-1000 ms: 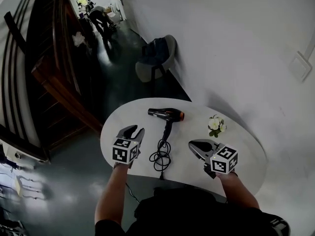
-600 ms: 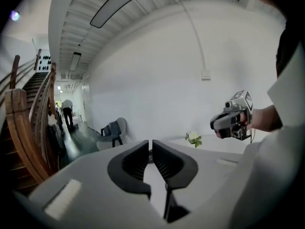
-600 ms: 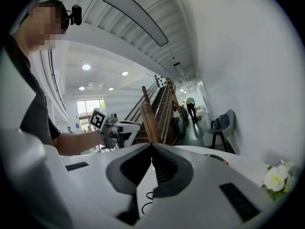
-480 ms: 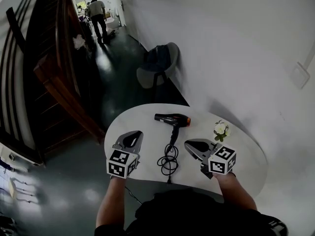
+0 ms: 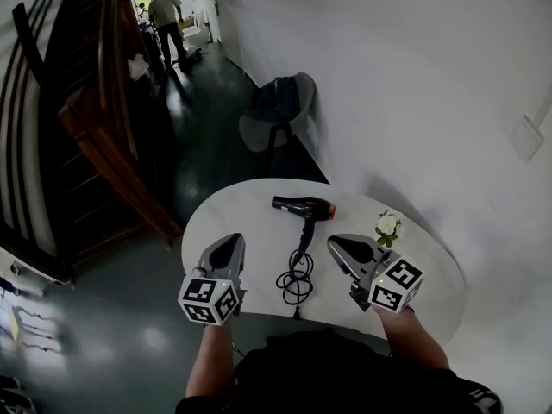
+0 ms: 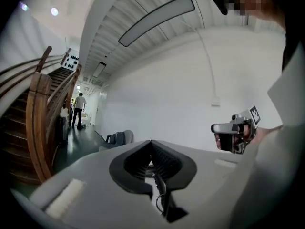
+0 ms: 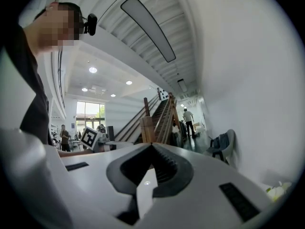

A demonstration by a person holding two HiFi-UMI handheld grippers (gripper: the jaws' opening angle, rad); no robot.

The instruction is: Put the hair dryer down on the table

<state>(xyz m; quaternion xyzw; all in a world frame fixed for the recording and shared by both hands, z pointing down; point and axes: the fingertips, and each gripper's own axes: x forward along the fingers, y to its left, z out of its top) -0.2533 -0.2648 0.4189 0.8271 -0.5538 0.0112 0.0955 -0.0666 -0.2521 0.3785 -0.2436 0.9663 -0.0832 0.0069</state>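
Note:
The black hair dryer (image 5: 302, 207) with an orange end lies on the white oval table (image 5: 431, 270). Its handle points toward me and its cord (image 5: 295, 285) is coiled near the front edge. No gripper touches it. My left gripper (image 5: 226, 243) hovers over the table's left front, left of the cord. Its jaws are shut on nothing, and the tips meet in the left gripper view (image 6: 151, 142). To the right of the cord, my right gripper (image 5: 338, 244) has its jaws together and empty, as the right gripper view (image 7: 152, 145) also shows.
A small white flower bunch (image 5: 388, 226) stands on the table right of the dryer. Beyond the table are a grey chair with a dark jacket (image 5: 276, 110), a wooden staircase (image 5: 95, 119) at left, and a person (image 5: 164, 11) far down the hallway. A white wall runs along the right.
The left gripper's jaws have gone from open to shut, and it has drawn back toward the table's near edge. The hair dryer lies as before.

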